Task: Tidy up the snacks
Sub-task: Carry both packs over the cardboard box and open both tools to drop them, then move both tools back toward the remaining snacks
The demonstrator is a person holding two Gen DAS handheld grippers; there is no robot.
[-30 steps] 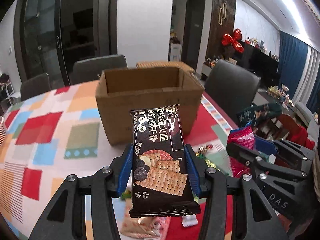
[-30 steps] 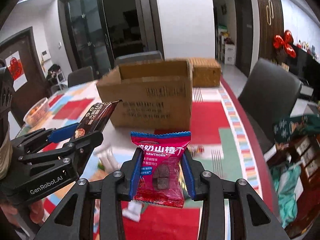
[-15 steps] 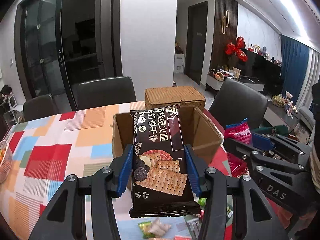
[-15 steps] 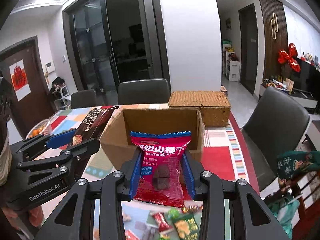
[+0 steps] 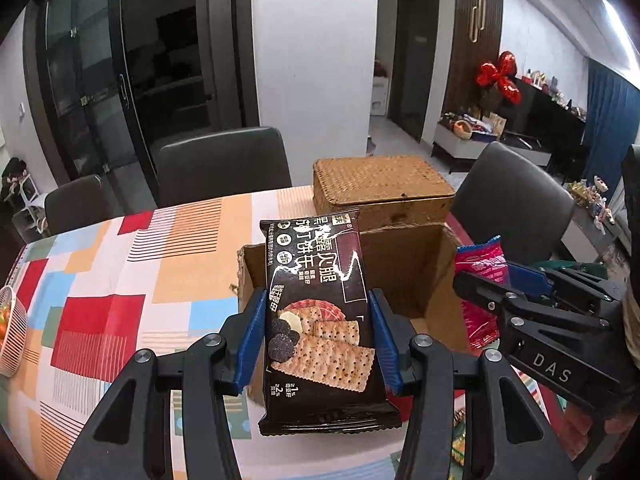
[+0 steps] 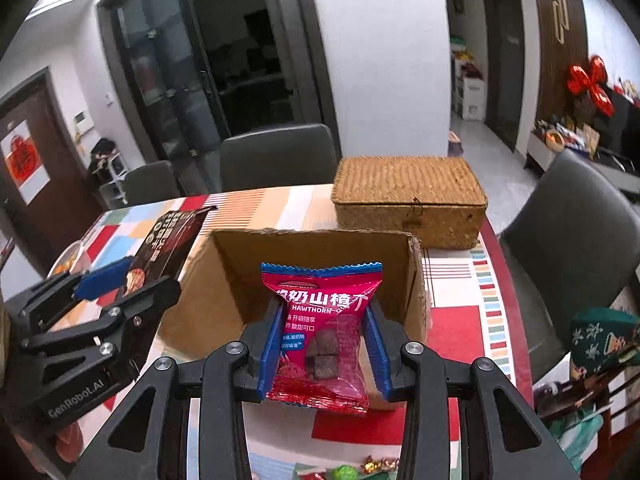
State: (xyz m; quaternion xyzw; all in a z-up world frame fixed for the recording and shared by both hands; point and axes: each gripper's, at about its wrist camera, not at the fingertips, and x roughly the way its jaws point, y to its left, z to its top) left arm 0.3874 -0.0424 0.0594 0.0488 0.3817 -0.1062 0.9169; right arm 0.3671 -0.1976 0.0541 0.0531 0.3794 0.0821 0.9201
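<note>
My left gripper point(image 5: 318, 344) is shut on a black cracker packet point(image 5: 320, 320), held upright over the near left edge of an open cardboard box point(image 5: 416, 280). My right gripper point(image 6: 324, 348) is shut on a red hawthorn candy bag point(image 6: 324, 332), which hangs above the same cardboard box point(image 6: 240, 288). Each gripper shows in the other's view: the right gripper point(image 5: 500, 284) at the right with its red bag point(image 5: 478, 292), the left gripper point(image 6: 120, 284) at the left with the black packet point(image 6: 168, 240). The box's inside looks bare where I can see it.
A woven basket with a lid point(image 6: 408, 196) stands behind the box. The table wears a colourful patchwork cloth point(image 5: 120, 280). Loose small snacks point(image 6: 360, 466) lie near the front edge. A white bowl of fruit point(image 5: 8, 328) sits far left. Dark chairs point(image 5: 224, 164) ring the table.
Both grippers have moved forward and up towards the box, each still holding its packet. The box now lies below them with its open top in view.
</note>
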